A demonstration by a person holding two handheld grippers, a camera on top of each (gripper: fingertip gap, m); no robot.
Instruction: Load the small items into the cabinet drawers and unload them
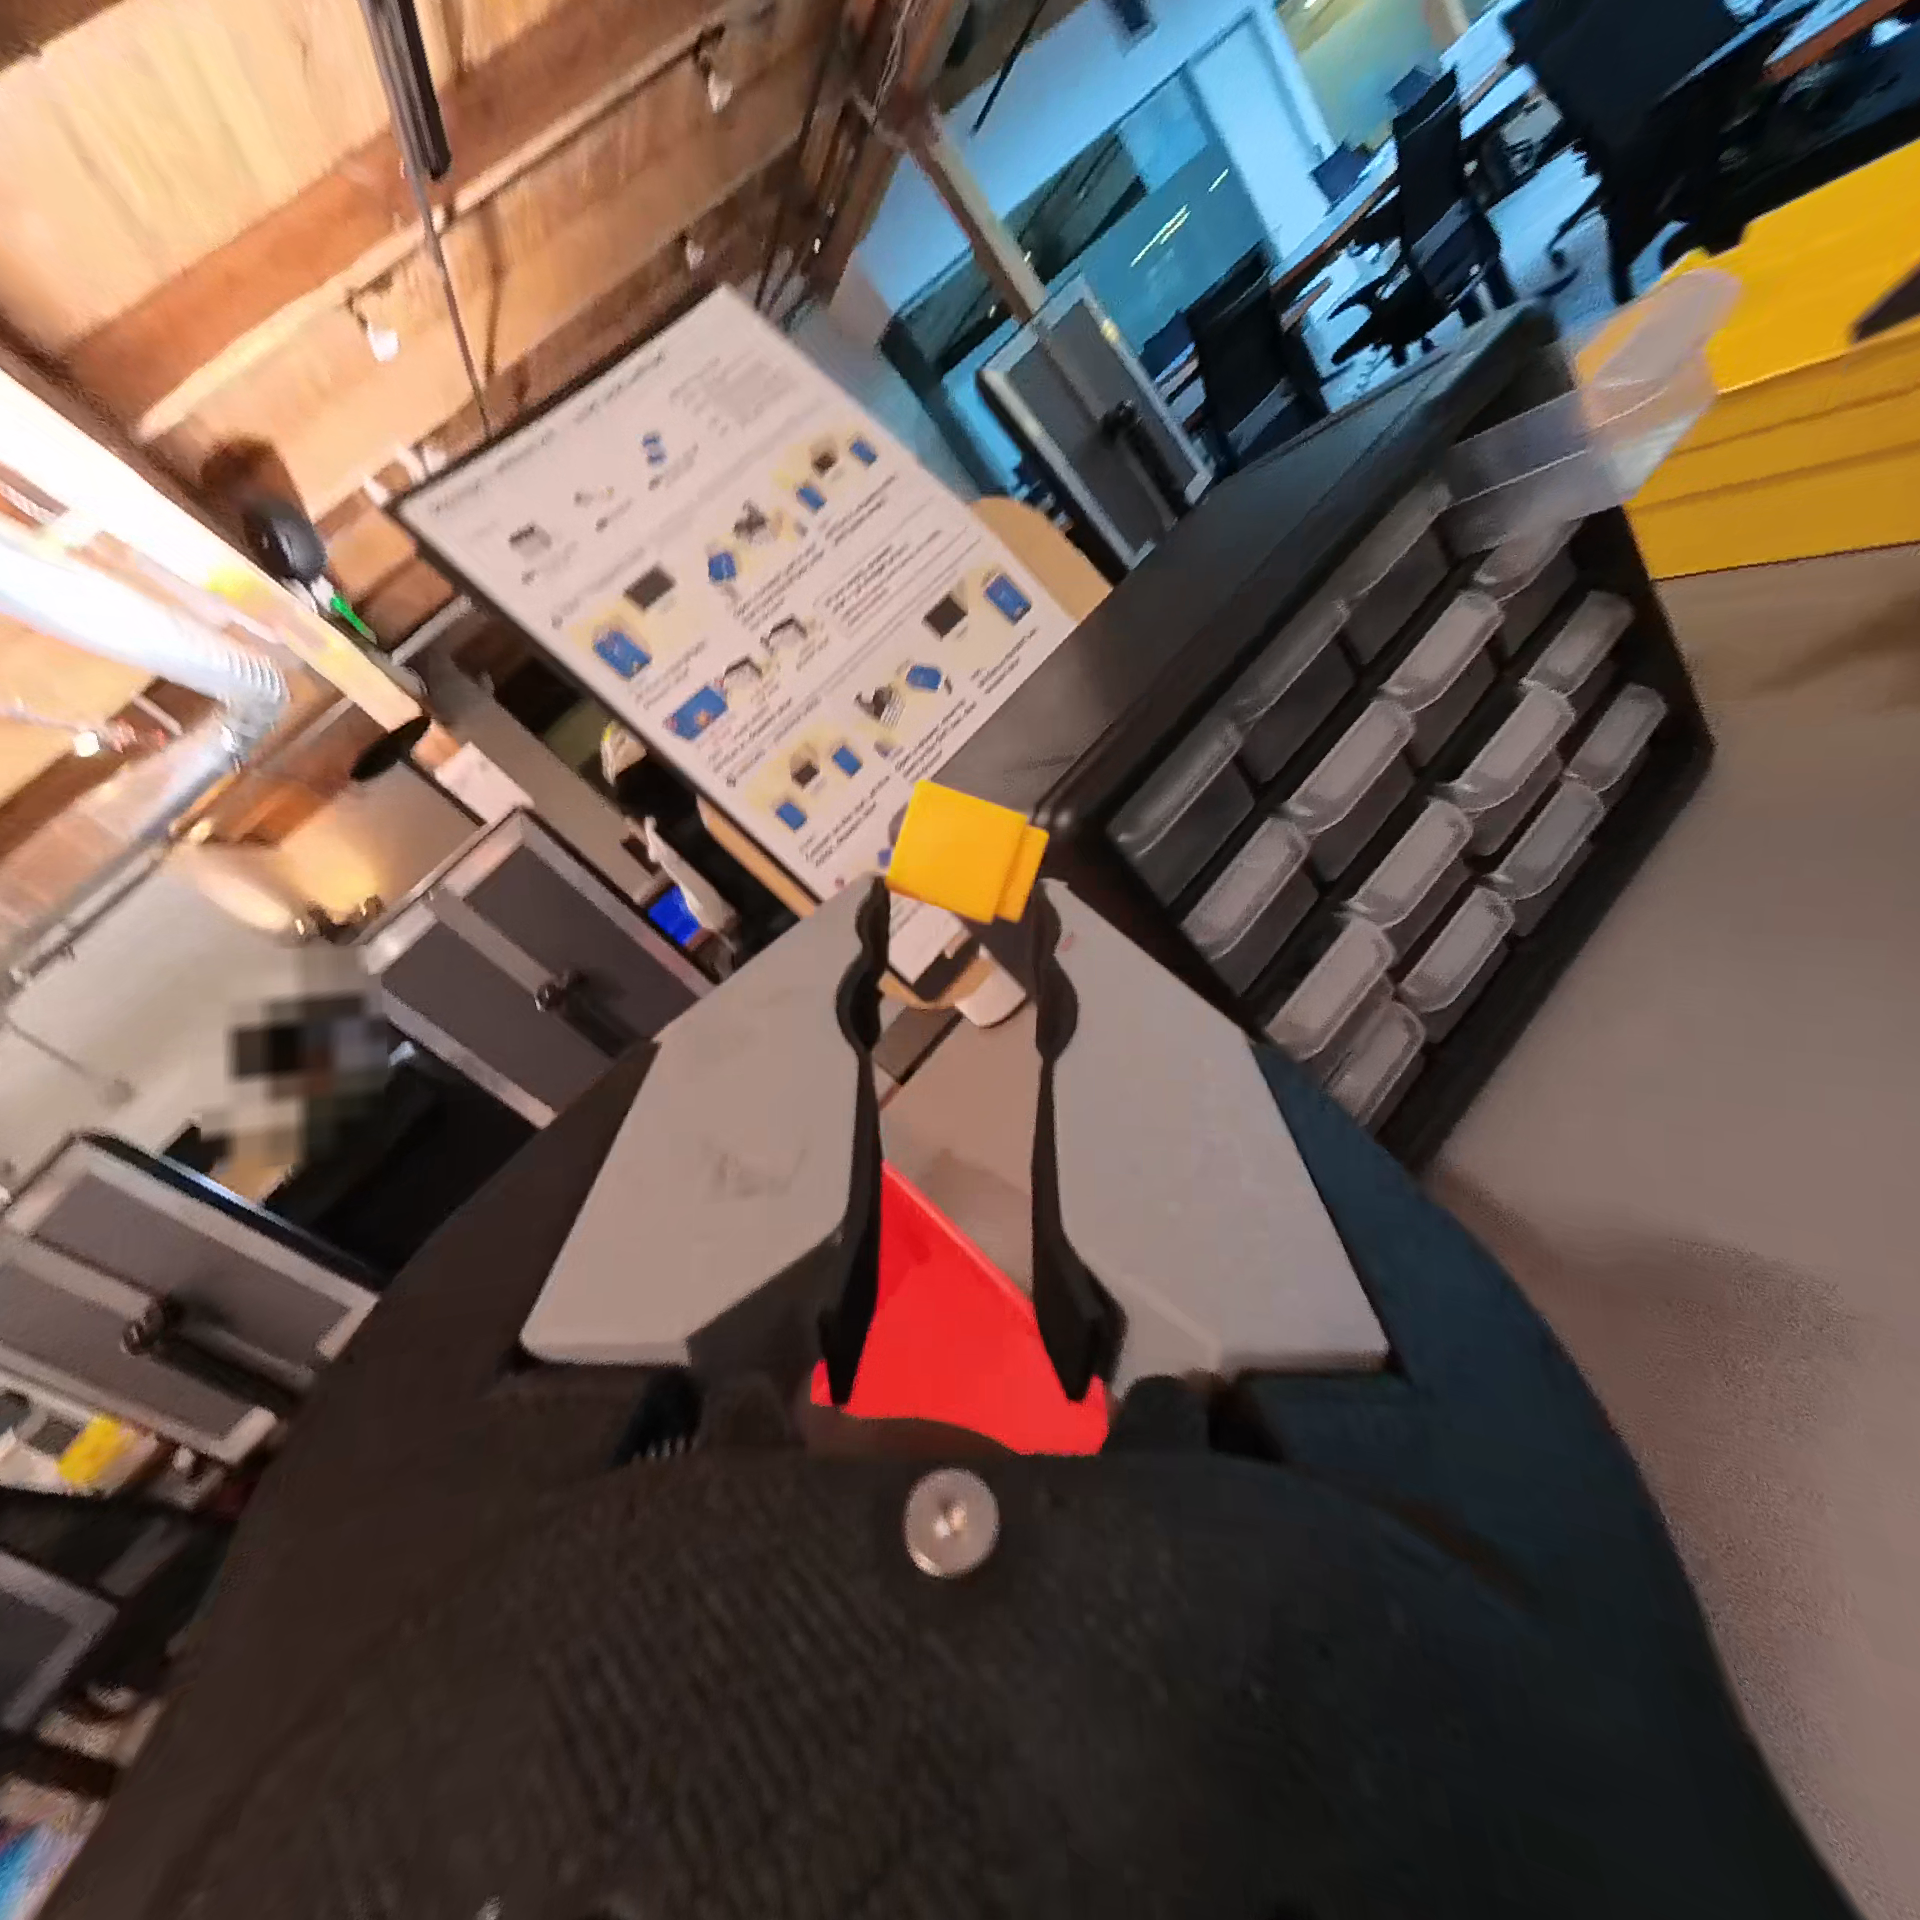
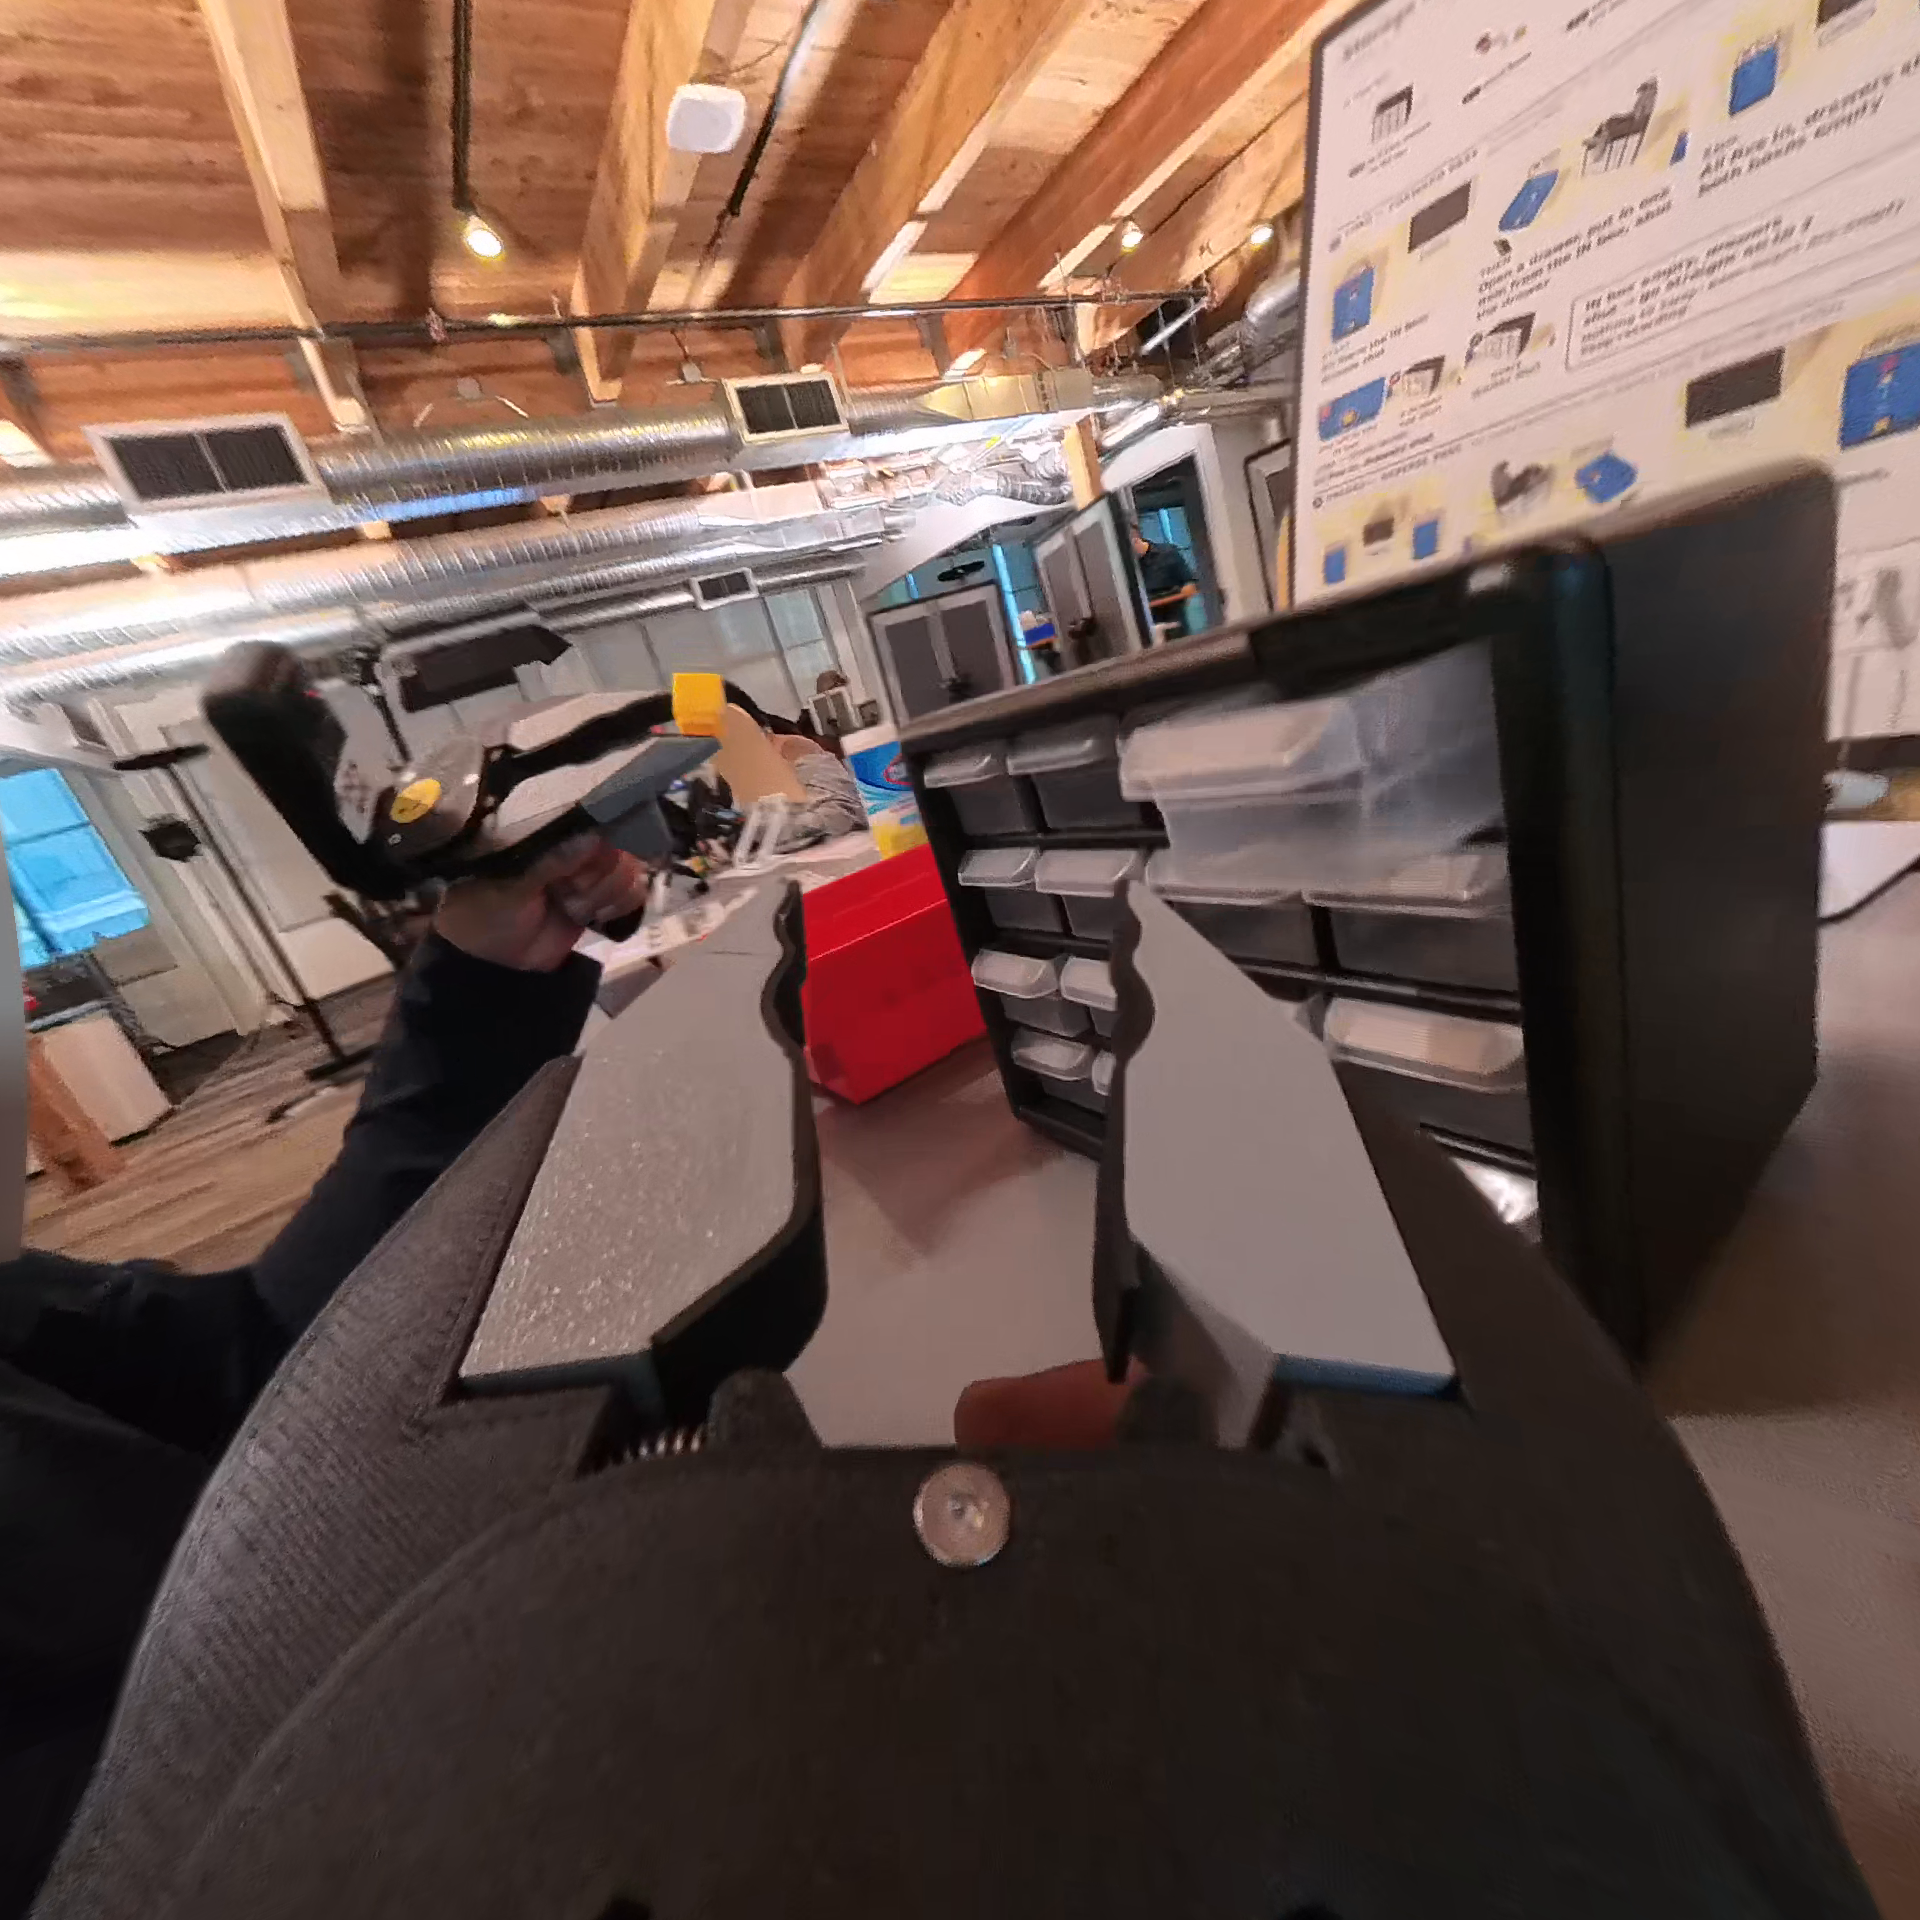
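Observation:
My left gripper (image 1: 961,899) is shut on a small yellow block (image 1: 961,854), pinched at its fingertips and held in the air left of the black drawer cabinet (image 1: 1382,810). The right wrist view shows the same gripper (image 2: 686,727) with the yellow block (image 2: 696,701) in it. One clear drawer (image 1: 1579,436) at the cabinet's top row stands pulled out; it also shows in the right wrist view (image 2: 1299,769). My right gripper (image 2: 956,925) is open and empty, in front of the cabinet (image 2: 1558,935) and just below the open drawer.
A red box (image 2: 888,982) stands on the grey table (image 2: 935,1195) left of the cabinet; it also shows under my left gripper (image 1: 935,1320). A yellow box (image 1: 1797,416) stands right of the cabinet. An instruction poster (image 1: 748,582) stands behind it. Spacing between my two grippers at the tips: around 25 cm.

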